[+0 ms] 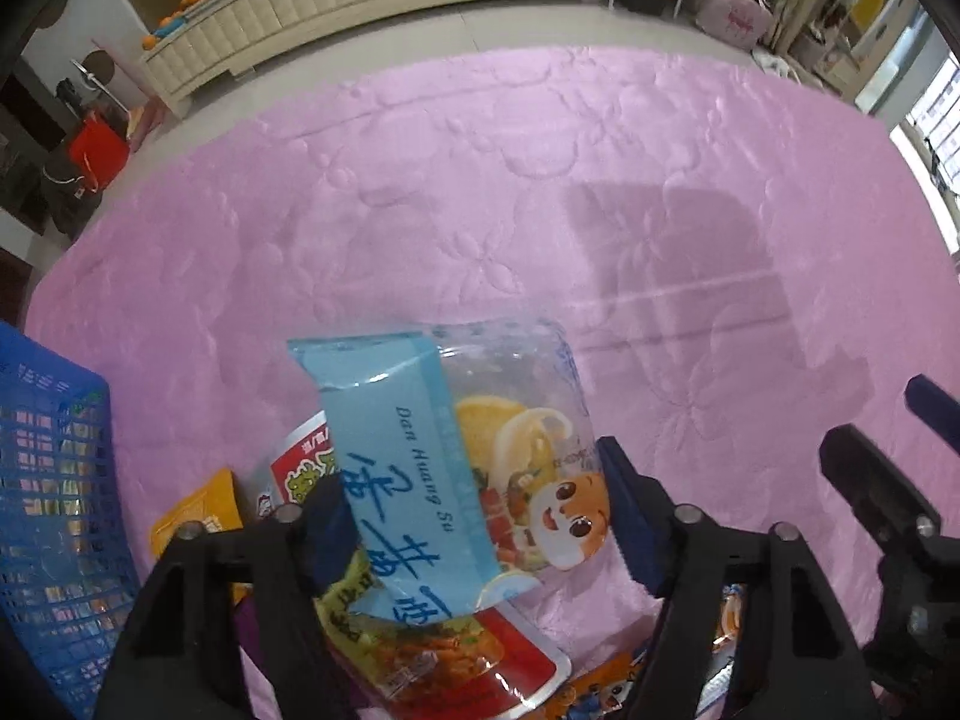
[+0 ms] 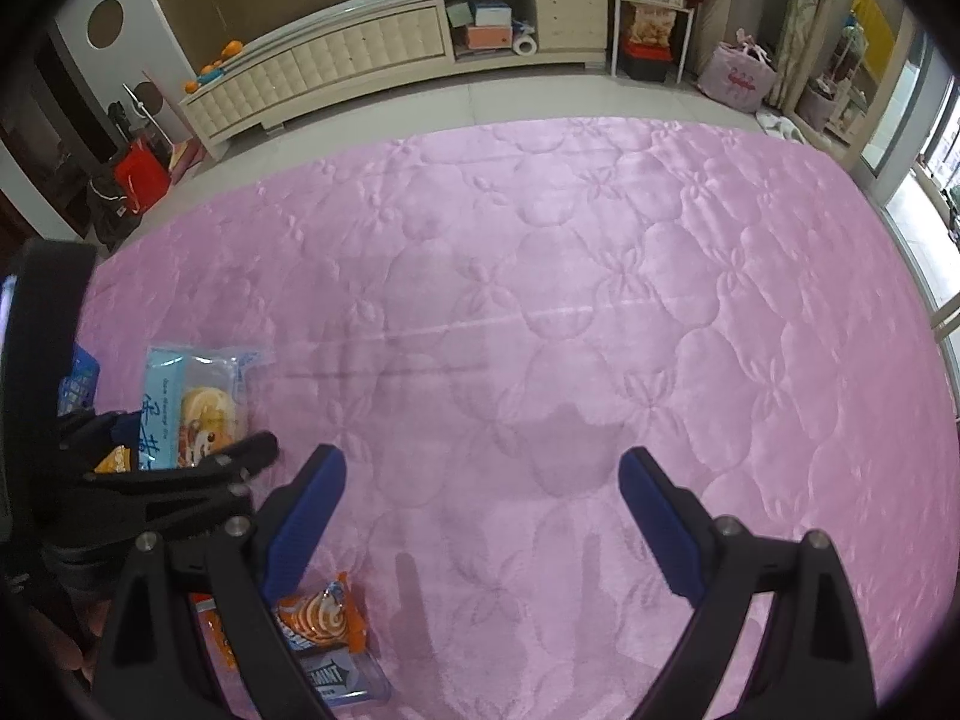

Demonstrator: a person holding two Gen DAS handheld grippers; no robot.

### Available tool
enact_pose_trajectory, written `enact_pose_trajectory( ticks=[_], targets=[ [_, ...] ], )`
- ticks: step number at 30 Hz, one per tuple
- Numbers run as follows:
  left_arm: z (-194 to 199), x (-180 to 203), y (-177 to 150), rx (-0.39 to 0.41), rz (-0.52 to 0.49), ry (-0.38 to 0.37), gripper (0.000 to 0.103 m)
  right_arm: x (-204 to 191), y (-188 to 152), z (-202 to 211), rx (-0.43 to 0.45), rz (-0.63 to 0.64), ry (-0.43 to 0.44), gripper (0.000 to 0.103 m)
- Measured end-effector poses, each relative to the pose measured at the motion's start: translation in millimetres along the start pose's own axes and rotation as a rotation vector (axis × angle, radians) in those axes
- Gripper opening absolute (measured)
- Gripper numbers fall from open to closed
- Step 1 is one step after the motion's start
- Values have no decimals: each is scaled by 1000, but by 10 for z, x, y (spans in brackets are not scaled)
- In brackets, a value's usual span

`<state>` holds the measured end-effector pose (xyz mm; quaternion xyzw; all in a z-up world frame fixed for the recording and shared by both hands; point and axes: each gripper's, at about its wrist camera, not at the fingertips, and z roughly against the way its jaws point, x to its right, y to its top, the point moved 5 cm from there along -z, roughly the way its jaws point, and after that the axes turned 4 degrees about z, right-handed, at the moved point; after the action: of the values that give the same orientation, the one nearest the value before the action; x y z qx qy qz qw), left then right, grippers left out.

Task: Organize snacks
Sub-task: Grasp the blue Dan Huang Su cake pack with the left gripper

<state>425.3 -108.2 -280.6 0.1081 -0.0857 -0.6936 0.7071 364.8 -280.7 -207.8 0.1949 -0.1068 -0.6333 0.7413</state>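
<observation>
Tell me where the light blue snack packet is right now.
In the left wrist view, the light blue snack packet lies between the left gripper's fingers, atop a red packet, right of the blue basket.

Blue-and-clear snack packet (image 1: 456, 456) lies atop red packet (image 1: 480, 660).

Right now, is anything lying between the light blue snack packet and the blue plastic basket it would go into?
Yes. Left of the light blue snack packet, a red-labelled snack bag and a yellow-orange pouch lie on the pink quilt toward the blue plastic mesh basket. Lifted, the packet should clear them.
</observation>
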Motion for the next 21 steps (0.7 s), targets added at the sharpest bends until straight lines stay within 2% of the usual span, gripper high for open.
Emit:
enact_pose_trajectory(
  ticks=[4, 11, 16, 21],
  targets=[
    [175, -46, -80, 34, -22, -18, 66, 11, 3, 0, -5, -8, 12, 95],
    [631, -248, -332, 152, -43, -19, 66, -182, -30, 30, -7, 29, 59, 94],
    [771, -566, -572, 187, 32, -13, 66, -553, -132, 11, -6, 139, 91, 94],
    [861, -903, -835, 222, 82, 45, 66, -1021, -253, 23, 34, 294, 111, 94]
  ],
)
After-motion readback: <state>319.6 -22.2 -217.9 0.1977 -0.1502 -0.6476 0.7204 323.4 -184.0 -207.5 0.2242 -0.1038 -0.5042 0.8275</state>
